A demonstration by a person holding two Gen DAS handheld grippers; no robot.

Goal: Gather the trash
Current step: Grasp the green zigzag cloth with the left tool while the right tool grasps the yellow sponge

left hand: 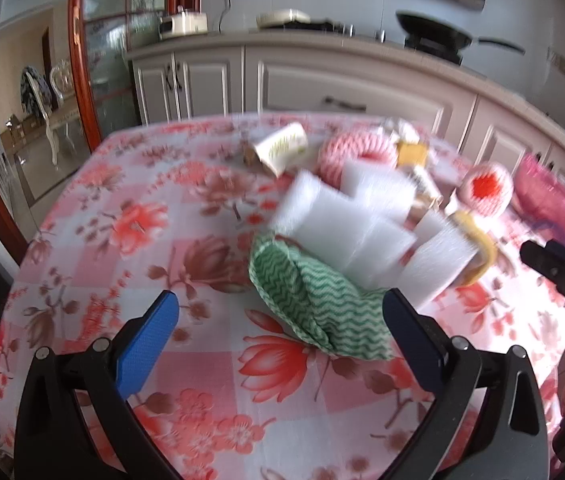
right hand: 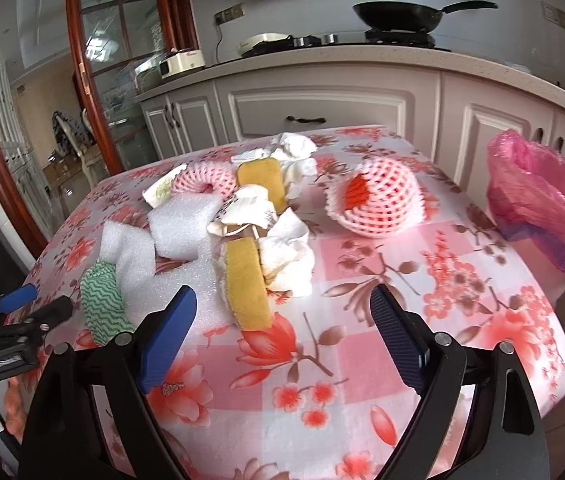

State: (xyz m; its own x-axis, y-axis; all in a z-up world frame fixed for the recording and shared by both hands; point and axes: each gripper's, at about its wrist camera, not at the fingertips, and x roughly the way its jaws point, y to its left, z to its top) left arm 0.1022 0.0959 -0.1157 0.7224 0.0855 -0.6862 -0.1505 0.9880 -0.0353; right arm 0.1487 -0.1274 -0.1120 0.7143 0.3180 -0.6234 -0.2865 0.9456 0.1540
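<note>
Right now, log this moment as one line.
left gripper: open, empty | right gripper: open, empty | green cloth, yellow sponge: on table | pink bin bag: table's right

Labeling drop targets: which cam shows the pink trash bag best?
Right wrist view: the pink trash bag is sharp, its open mouth and rim visible beside the table edge. In the left wrist view it is a blurred patch at far right, opening unclear.

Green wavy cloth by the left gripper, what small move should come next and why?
Probably ease the left gripper forward and down around the green wavy cloth: its jaws are open and empty, the cloth lies between them as the nearest trash, and the pink-lined bin waits at the table's right edge.
</note>
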